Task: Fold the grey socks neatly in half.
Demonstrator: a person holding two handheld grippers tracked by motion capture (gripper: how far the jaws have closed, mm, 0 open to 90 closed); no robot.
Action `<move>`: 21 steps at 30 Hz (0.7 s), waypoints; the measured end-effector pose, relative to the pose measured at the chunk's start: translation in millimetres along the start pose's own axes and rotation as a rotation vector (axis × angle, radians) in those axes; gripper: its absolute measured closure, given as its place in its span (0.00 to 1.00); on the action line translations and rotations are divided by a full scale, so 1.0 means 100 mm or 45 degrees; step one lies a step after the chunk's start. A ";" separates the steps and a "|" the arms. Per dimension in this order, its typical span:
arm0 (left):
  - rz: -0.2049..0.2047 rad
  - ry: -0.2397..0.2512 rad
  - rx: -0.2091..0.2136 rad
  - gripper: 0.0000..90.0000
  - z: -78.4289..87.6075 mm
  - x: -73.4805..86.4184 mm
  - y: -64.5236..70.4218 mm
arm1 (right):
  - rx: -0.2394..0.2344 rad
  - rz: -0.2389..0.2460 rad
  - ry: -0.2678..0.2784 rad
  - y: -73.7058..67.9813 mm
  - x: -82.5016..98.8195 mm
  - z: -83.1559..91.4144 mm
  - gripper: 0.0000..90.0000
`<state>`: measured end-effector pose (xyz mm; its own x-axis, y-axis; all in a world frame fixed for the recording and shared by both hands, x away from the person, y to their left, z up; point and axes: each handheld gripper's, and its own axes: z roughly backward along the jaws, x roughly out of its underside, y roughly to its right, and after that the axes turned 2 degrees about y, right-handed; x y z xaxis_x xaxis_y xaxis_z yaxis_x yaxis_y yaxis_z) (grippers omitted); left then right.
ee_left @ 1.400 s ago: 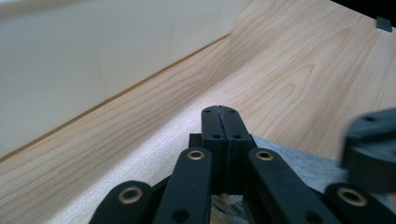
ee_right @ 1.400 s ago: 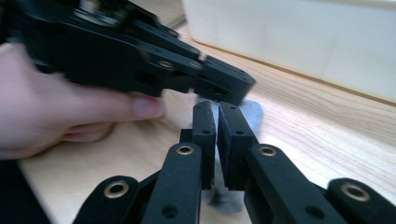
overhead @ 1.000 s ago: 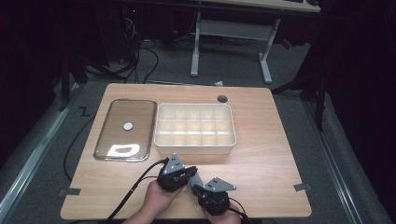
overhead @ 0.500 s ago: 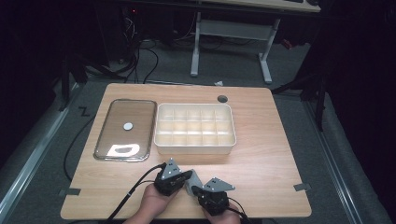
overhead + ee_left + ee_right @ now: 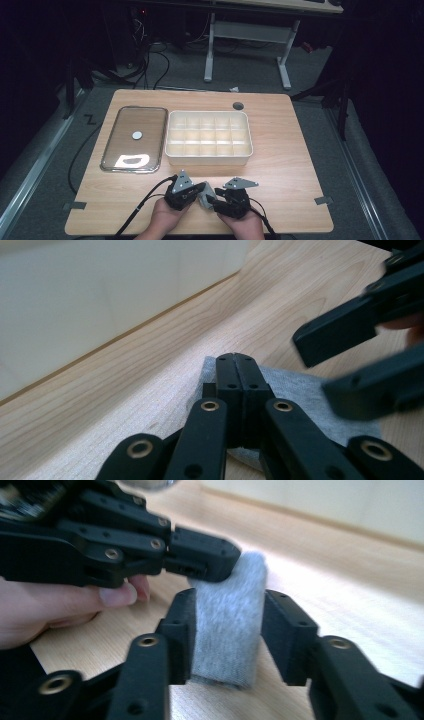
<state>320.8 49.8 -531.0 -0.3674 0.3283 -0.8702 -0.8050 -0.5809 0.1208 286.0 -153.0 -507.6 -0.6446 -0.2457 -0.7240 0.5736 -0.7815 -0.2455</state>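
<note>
A small folded grey cloth (image 5: 230,630) stands on edge on the wooden table (image 5: 290,165) near its front edge, between my two grippers (image 5: 205,199). My left gripper (image 5: 235,357) is shut, its jaw tips pinching the cloth's top corner (image 5: 210,560). The rest of the cloth (image 5: 310,390) lies under and behind those jaws. My right gripper (image 5: 229,597) has just been opening. Its jaws now stand either side of the cloth, the left one against it and the right one a little off it. In the left gripper view the right gripper (image 5: 350,365) is blurred at the right.
A white compartment tray (image 5: 207,156) stands mid-table just beyond the grippers, its wall close in the left gripper view (image 5: 100,300). A clear lid with a metal rim (image 5: 134,137) lies to its left. A round cable hole (image 5: 238,105) is at the back edge.
The right gripper has shifted slightly and its jaws have parted around the cloth. The left hand and gripper have stayed put, still shut.
</note>
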 end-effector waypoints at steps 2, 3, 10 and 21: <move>0.006 0.001 0.002 1.00 0.00 0.00 0.00 | -0.003 -0.029 -0.052 0.02 -0.01 -0.08 0.49; 0.013 0.004 0.005 1.00 0.00 0.00 -0.01 | -0.002 -0.050 -0.070 0.04 0.00 -0.12 0.47; 0.021 0.001 0.027 0.99 0.03 0.02 -0.02 | -0.040 -0.095 -0.068 0.08 -0.02 -0.17 0.50; 0.104 -0.022 0.099 0.93 0.23 0.09 -0.10 | -0.103 -0.036 -0.134 0.00 0.01 -0.22 0.62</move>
<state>315.2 75.7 -529.2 -0.4405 0.2957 -0.8477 -0.8056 -0.5470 0.2278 296.4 -140.7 -522.0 -0.7080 -0.2863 -0.6456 0.5905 -0.7414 -0.3188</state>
